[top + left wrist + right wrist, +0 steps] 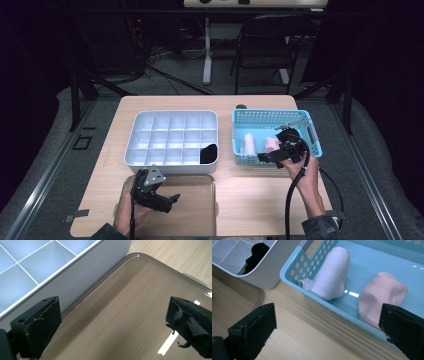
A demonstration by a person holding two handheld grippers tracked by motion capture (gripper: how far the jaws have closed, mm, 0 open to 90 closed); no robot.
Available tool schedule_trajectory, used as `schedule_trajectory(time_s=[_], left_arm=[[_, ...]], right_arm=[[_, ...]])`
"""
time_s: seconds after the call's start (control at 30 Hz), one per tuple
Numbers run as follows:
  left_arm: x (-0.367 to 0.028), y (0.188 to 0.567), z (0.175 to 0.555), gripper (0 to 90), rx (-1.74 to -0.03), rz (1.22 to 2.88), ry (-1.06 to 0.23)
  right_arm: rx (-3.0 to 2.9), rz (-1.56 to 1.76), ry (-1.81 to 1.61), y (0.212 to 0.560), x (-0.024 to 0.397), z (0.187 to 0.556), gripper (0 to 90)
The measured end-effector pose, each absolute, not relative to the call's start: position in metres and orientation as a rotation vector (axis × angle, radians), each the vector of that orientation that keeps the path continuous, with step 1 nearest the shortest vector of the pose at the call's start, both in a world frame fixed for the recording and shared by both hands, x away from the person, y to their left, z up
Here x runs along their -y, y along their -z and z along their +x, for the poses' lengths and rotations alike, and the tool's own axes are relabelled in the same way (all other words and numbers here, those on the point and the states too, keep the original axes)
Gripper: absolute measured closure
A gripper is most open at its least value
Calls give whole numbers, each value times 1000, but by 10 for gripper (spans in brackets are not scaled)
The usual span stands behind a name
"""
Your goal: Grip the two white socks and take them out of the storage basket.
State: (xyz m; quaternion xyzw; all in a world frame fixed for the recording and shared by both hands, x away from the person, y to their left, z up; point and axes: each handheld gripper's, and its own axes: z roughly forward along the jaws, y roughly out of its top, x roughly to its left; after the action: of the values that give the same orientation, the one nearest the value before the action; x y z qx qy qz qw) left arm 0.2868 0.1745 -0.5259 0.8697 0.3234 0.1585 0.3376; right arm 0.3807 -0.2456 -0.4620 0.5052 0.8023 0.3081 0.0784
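Socks are being handled at a wooden table [260,195]. A white sock [331,277] and a pink sock [382,298] are being kept in the blue perforated basket [300,120], lying side by side near its front wall, close together but not clearly touching. A black sock [208,153] is being stored in the front right compartment of the white divided organizer [172,137], which is positioned to the left of the basket.

The right gripper [280,150] is being held over the front edge of the basket, just beside the pink sock. In the right gripper view its jaws are being held wide apart, with nothing between them; the table edge and the basket's front wall are being framed by them, and the pink sock is lying just above the jaw at the right of that view.

The left gripper [167,199] is being held low over a clear brown-tinted lid [140,302] lying flat on the table, directly in front of the organizer. Its jaws are likewise being held wide apart and empty. Whether they are touching the lid cannot be told.
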Motion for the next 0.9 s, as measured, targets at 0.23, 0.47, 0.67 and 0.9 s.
schedule_trajectory(time_s=[0.23, 0.47, 0.67, 0.9], left_arm=[[-174, 527, 288, 1, -838, 2269, -406], [-173, 526, 287, 2, -836, 2274, -408], [-173, 527, 288, 1, -834, 2277, -398], [-171, 527, 288, 1, -832, 2279, -400]], right_arm=[[-2426, 1557, -888, 466, 232, 408, 46], [-2469, 1587, -817, 474, 216, 433, 139], [-2485, 1641, -732, 482, 205, 453, 222], [-2487, 1689, -616, 496, 197, 470, 278]])
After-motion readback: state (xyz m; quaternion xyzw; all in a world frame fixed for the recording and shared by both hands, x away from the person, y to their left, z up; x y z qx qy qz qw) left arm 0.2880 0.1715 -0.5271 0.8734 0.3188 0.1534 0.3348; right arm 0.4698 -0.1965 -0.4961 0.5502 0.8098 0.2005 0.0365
